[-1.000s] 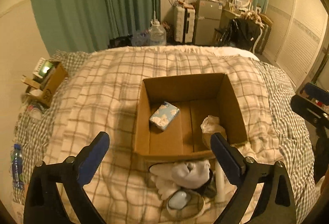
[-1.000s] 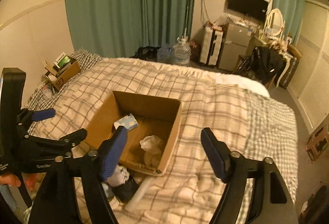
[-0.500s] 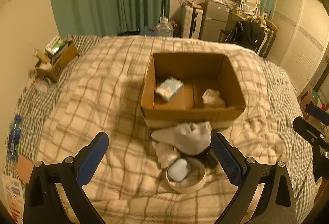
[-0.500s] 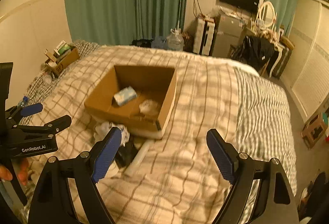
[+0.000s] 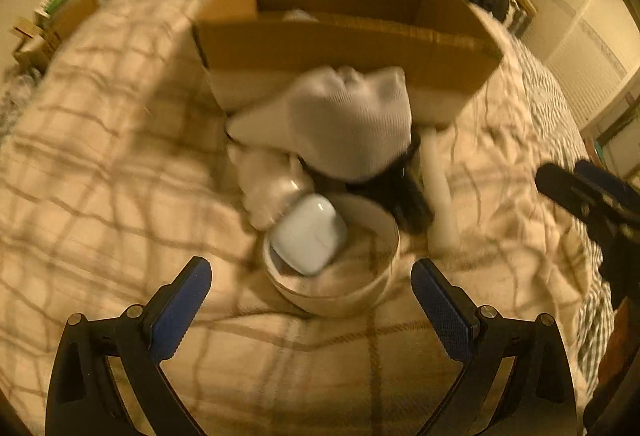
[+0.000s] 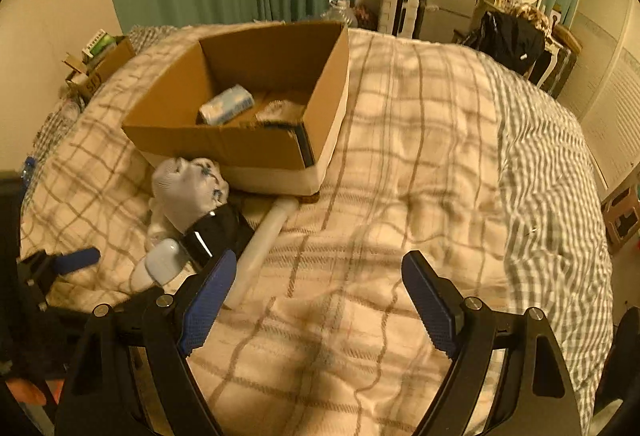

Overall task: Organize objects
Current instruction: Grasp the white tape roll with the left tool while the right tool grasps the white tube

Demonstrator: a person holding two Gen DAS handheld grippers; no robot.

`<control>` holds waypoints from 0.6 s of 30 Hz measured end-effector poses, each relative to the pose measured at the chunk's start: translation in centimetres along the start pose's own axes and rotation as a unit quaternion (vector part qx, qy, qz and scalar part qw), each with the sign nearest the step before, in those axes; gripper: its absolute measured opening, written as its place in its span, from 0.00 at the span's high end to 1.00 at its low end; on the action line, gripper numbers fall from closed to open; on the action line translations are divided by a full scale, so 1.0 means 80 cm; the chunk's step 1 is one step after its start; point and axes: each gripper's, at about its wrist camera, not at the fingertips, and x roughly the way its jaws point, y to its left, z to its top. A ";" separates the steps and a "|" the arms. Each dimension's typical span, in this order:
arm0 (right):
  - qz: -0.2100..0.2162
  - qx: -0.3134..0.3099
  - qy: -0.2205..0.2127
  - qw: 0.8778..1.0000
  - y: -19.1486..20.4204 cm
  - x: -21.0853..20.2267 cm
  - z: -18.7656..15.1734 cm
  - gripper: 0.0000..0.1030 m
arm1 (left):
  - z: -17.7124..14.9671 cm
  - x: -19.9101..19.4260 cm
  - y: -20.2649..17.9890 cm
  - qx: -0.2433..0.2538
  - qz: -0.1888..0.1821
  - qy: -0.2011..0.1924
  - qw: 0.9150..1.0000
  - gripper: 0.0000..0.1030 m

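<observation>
left tool (image 5: 310, 292): open, empty, tape roll (image 5: 332, 296) just ahead between its fingers
right tool (image 6: 318, 290): open, empty, over bed (image 6: 400, 176)

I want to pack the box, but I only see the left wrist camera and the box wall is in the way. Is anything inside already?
Observer: Yes. The right wrist view shows a pale blue packet lying inside the cardboard box.
Operator: What is my right gripper doing?
Observer: The right gripper hangs over the plaid blanket, jaws open, holding nothing.
</observation>
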 end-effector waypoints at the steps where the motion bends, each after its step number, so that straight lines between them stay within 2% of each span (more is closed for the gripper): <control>1: 0.002 0.002 0.005 1.000 0.000 0.008 0.000 0.18 | 0.000 0.006 -0.001 0.001 -0.002 0.007 1.000 0.00; 4: 0.005 0.003 0.018 1.000 0.003 0.027 -0.001 0.18 | 0.004 0.026 0.002 -0.007 -0.008 0.022 1.000 0.01; 6: 0.005 -0.001 0.025 1.000 0.007 0.036 0.000 0.18 | 0.010 0.035 0.007 -0.015 -0.024 0.024 0.999 0.02; 8: 0.005 -0.006 0.033 0.999 0.012 0.046 -0.001 0.18 | 0.012 0.040 0.009 -0.017 -0.049 0.028 0.998 0.16; 10: 0.006 -0.010 0.039 0.999 0.016 0.052 -0.002 0.18 | 0.011 0.038 0.010 -0.016 -0.058 0.026 0.998 0.16; 14: 0.014 -0.004 0.046 0.999 0.024 0.060 0.000 0.18 | 0.007 0.012 0.018 -0.015 -0.040 -0.002 0.999 0.16; 18: 0.011 -0.004 0.052 0.999 0.033 0.070 0.008 0.18 | 0.007 -0.026 0.032 -0.012 -0.013 -0.057 0.998 0.16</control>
